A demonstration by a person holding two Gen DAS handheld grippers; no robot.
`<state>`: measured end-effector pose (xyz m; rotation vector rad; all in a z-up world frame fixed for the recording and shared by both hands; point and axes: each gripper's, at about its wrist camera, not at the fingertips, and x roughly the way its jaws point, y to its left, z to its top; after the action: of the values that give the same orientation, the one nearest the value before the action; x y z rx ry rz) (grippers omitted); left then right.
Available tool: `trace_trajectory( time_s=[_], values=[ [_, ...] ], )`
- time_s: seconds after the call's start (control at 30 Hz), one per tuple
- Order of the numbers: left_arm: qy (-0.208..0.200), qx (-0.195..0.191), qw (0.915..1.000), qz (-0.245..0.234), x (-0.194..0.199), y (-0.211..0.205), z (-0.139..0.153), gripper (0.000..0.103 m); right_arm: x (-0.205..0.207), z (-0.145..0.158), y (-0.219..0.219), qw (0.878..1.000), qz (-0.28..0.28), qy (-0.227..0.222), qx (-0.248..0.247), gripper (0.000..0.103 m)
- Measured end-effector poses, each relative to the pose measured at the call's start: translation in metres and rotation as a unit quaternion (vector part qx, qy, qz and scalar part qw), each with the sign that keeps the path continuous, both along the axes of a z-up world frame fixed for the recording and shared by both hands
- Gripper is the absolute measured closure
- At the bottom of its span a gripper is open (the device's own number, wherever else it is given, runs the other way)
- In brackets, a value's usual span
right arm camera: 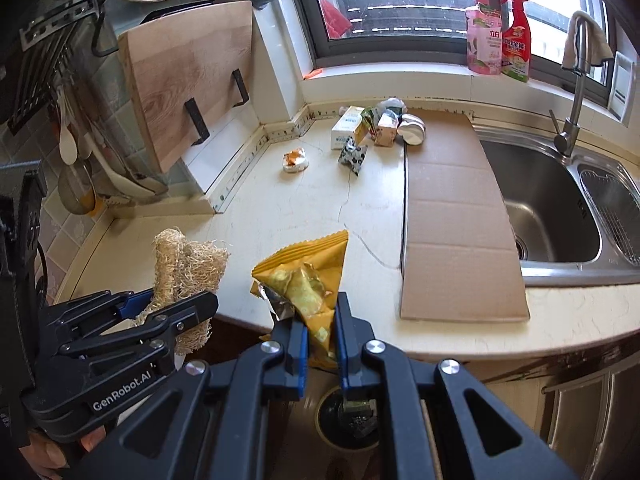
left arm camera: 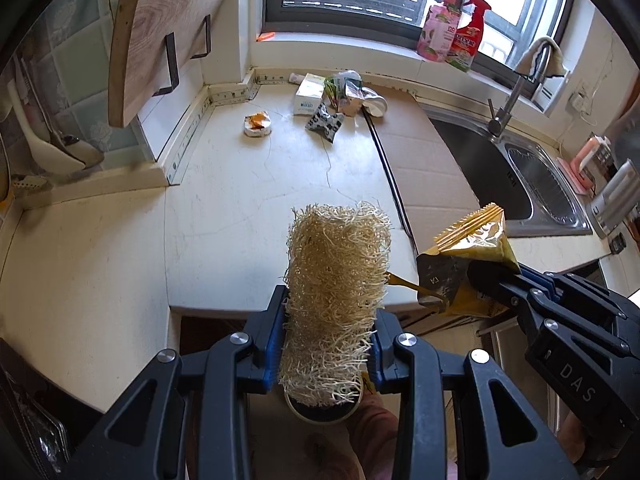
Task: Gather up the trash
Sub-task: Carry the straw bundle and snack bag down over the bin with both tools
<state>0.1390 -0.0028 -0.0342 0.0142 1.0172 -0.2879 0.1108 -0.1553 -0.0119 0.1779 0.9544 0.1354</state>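
My left gripper (left arm camera: 326, 344) is shut on a straw-coloured loofah scrubber (left arm camera: 338, 280), which sticks up past the counter's front edge. To its right my right gripper (right arm camera: 320, 332) is shut on a crumpled yellow snack wrapper (right arm camera: 308, 276). The same scrubber (right arm camera: 188, 268) and left gripper (right arm camera: 168, 312) show at the left of the right wrist view, and the wrapper (left arm camera: 468, 264) at the right of the left wrist view. Below both grippers stands a round bin (right arm camera: 346, 420) with dark contents. More trash lies at the counter's back: a crumpled orange-and-white wrapper (right arm camera: 295, 160), a black-and-white packet (right arm camera: 353, 156) and a pile of cartons (right arm camera: 372, 124).
A cardboard sheet (right arm camera: 456, 216) covers the counter beside the steel sink (right arm camera: 552, 208) and its tap (right arm camera: 576, 80). A wooden cutting board (right arm camera: 188, 76) leans on a rack at the left wall. Two spray bottles (right arm camera: 500, 36) stand on the window sill. Cabinet doors (right arm camera: 584, 412) lie below the counter.
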Motion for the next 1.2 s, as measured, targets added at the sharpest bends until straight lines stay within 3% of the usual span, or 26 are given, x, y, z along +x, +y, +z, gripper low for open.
trace_trajectory(
  time_s=[0.63, 1.2],
  values=[
    [0.06, 0.011, 0.9981, 0.008, -0.044, -0.018, -0.061, 0.071, -0.046, -0.055, -0.006, 0.997, 0.023, 0.076, -0.006, 0.092],
    [0.149, 0.006, 0.9873, 0.055, -0.056, -0.021, -0.19, 0.071, -0.05, -0.175, -0.01, 0.984, 0.066, 0.167, -0.011, 0.092]
  ],
)
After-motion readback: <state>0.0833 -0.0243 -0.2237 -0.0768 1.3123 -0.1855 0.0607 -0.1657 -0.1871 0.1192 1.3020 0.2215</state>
